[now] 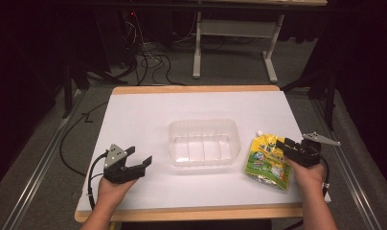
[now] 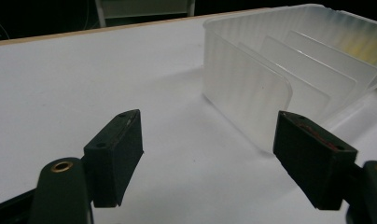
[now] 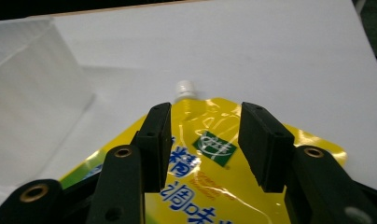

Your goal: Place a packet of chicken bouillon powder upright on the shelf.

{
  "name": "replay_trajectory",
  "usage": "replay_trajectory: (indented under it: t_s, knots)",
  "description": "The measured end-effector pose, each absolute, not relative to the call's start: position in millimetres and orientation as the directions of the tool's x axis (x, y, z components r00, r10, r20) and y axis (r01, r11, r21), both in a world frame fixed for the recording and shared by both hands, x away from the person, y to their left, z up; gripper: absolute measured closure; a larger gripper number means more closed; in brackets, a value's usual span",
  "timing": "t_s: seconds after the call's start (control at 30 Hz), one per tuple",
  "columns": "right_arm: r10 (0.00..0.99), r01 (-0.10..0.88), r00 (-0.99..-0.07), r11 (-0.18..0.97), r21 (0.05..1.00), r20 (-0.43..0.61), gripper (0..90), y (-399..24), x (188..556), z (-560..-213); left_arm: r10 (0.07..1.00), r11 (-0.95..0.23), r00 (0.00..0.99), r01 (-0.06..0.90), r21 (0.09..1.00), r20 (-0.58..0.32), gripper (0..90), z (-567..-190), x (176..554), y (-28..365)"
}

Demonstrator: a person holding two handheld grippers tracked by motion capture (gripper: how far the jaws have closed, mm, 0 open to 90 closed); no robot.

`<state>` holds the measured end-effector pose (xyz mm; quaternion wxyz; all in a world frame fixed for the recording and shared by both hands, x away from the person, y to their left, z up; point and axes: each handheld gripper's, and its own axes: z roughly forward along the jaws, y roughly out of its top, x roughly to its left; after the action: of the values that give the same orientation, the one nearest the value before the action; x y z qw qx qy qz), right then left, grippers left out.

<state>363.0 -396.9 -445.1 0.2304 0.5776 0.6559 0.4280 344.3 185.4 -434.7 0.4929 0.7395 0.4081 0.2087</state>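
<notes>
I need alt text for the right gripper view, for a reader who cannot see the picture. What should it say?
Two black jaws of the right tool stand apart just above a yellow spouted pouch that lies flat on a white table, its white cap pointing away. A clear plastic container stands at the left.

The yellow pouch (image 3: 210, 158) runs off the bottom edge, its print partly hidden behind the right tool (image 3: 203, 147).

The high view is looking forward and down over my whole white surface (image 1: 148, 115). My left gripper view is sitting low, facing the clear divided container (image 2: 289, 70); my right gripper view is hovering close over the yellow spouted pouch (image 3: 214, 154), sharing that container's edge.
</notes>
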Motion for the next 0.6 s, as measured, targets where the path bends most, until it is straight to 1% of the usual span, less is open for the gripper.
replay_trajectory:
  t_s: [0.2, 0.27, 0.33, 0.4, 0.43, 0.47, 0.6]
  knots:
    - [0.959, 0.577, -0.178, -0.078, 0.813, 0.219, 53.1, -416.5, 365.1, -452.8, 0.806, -0.191, 0.585, 0.395, 0.898, -0.086, 24.7, -435.5, 343.5, 184.1]
    - [0.96, 0.594, -0.144, -0.11, 0.797, 0.239, 51.1, -426.6, 365.4, -458.1, 0.804, -0.198, 0.589, 0.398, 0.896, -0.084, 24.7, -436.3, 343.8, 183.6]
    - [0.959, 0.598, -0.135, -0.12, 0.792, 0.248, 50.2, -429.9, 365.8, -460.1, 0.804, -0.2, 0.589, 0.398, 0.895, -0.083, 24.7, -436.5, 343.9, 183.3]
    - [0.956, 0.611, -0.116, -0.147, 0.778, 0.271, 47.2, -436.5, 366.8, -463.7, 0.804, -0.203, 0.59, 0.399, 0.895, -0.081, 24.7, -436.8, 344.0, 182.7]
    - [0.952, 0.616, -0.099, -0.171, 0.769, 0.291, 44.2, -441.6, 366.6, -467.1, 0.803, -0.202, 0.59, 0.398, 0.895, -0.081, 24.7, -436.9, 343.9, 182.5]
    - [0.952, 0.616, -0.099, -0.171, 0.769, 0.291, 44.2, -441.6, 366.6, -467.1, 0.803, -0.204, 0.591, 0.397, 0.895, -0.079, 24.7, -436.9, 343.8, 182.3]
    - [0.938, 0.64, -0.069, -0.219, 0.736, 0.339, 39.5, -448.2, 369.3, -472.4, 0.8, -0.213, 0.596, 0.398, 0.892, -0.075, 24.8, -437.6, 344.0, 181.5]
